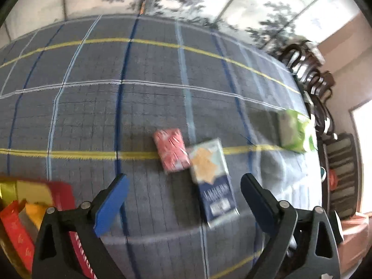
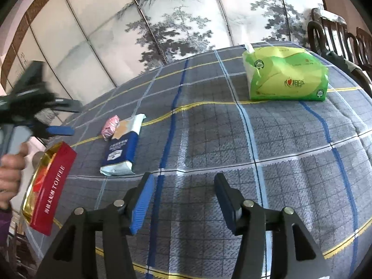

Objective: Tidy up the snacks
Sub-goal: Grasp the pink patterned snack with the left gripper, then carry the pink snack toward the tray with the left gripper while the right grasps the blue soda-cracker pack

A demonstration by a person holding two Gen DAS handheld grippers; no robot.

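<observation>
Left tool (image 1: 183, 200) open, empty, over blue packet (image 1: 212, 181); packet's long axis runs between jaws. Right tool (image 2: 183, 200) open, empty, farther off.

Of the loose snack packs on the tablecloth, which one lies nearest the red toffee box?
The blue pack, long and flat, with a pale top end. The small pink pack lies just behind it, farther from the toffee box.
</observation>
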